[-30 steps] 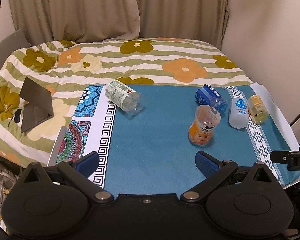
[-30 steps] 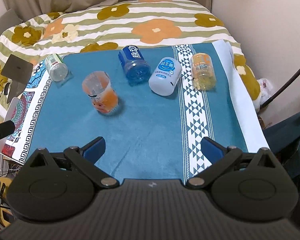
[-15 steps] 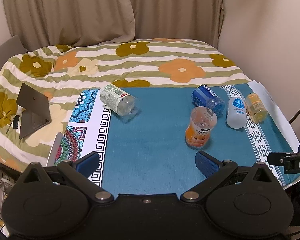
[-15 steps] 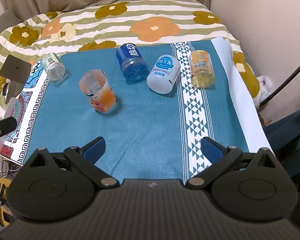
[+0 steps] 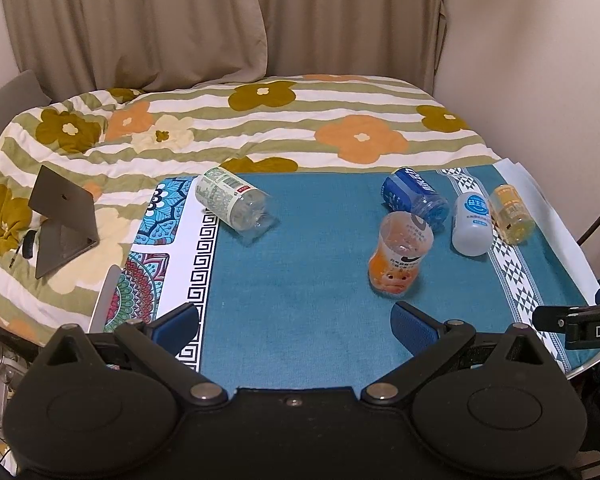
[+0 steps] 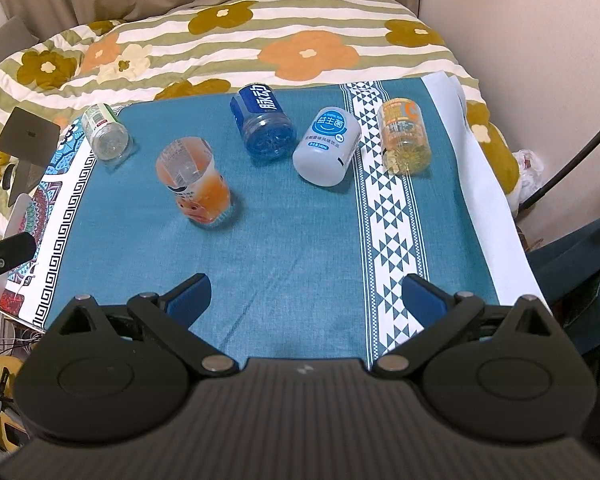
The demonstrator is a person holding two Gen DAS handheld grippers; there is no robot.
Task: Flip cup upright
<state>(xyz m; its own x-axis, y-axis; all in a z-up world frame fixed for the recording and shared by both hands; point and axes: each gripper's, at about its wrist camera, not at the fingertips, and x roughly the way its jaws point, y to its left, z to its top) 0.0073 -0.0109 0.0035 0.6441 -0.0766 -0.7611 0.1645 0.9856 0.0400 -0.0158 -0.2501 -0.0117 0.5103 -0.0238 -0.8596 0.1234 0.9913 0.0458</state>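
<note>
Several cut-bottle cups are on a teal cloth [image 5: 300, 280]. An orange-and-clear cup [image 5: 398, 256] [image 6: 194, 182] stands upright, open end up. A blue cup [image 5: 414, 198] [image 6: 262, 122], a white cup [image 5: 472, 220] [image 6: 326, 148], a yellow cup [image 5: 512, 214] [image 6: 405, 136] and a clear green-labelled cup [image 5: 232, 206] [image 6: 104, 134] lie on their sides. My left gripper [image 5: 296, 320] is open and empty, near the cloth's front edge, with its right finger just in front of the orange cup. My right gripper [image 6: 306, 296] is open and empty, well short of the cups.
A flowered quilt [image 5: 260, 128] covers the bed behind the cloth. A grey tablet stand [image 5: 60, 216] sits at the left. Curtains and a wall [image 5: 540, 60] close off the back and right. A black cable [image 6: 572, 160] hangs at the right.
Both grippers have pulled back and risen a little, so the cups look slightly farther away. No cup has moved. Both grippers stay open.
</note>
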